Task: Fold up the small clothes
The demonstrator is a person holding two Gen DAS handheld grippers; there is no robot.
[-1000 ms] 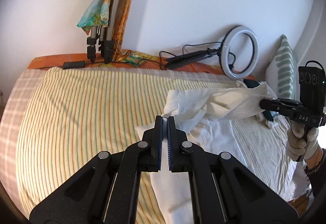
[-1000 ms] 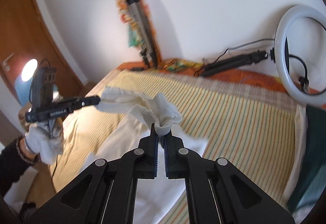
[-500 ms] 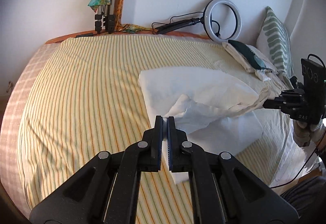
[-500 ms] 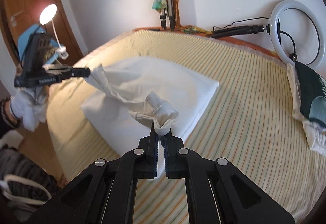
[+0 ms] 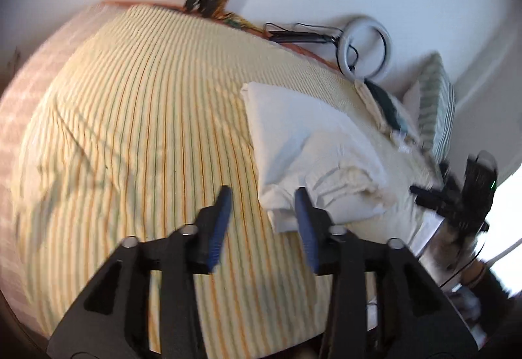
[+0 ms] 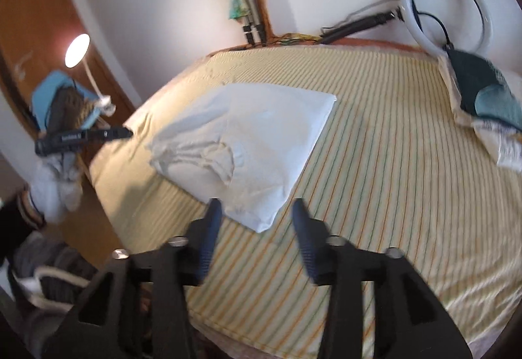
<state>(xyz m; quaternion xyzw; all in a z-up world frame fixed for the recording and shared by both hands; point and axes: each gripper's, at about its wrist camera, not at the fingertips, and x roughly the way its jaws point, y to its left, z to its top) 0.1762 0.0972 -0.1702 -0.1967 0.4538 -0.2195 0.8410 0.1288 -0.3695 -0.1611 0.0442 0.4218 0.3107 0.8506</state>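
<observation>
- Left gripper (image 5: 262,204): jaws spread wide, nothing between the blue pads (image 5: 219,222). It hangs above the striped bedspread (image 5: 137,137), with its right pad just in front of the near corner of the white garment (image 5: 313,150).
- Right gripper (image 6: 256,218): jaws likewise spread, holding nothing. The near corner of the white garment (image 6: 257,143) shows in the gap between the fingers, lower down on the bed.
- White garment: lies on the yellow-and-green striped bedspread (image 6: 391,163) as a roughly rectangular folded shape. One end is flat and smooth; the other is bunched in loose creases.
- In the right wrist view, the left gripper (image 6: 125,132) is off the bed's edge, beside the creased end of the garment and apart from it, held in a white-gloved hand (image 6: 55,186).
- In the left wrist view, the right gripper (image 5: 421,192) is blurred, beside the garment's crumpled end; whether it touches the cloth I cannot tell.
- Far side: ring light (image 6: 447,3) leaning at the wall, folded tripod (image 6: 249,3) upright against it, dark teal cloth (image 6: 483,91) on a pale pile at the bed's corner.
- A lit lamp (image 6: 76,46) stands by the wooden door.
</observation>
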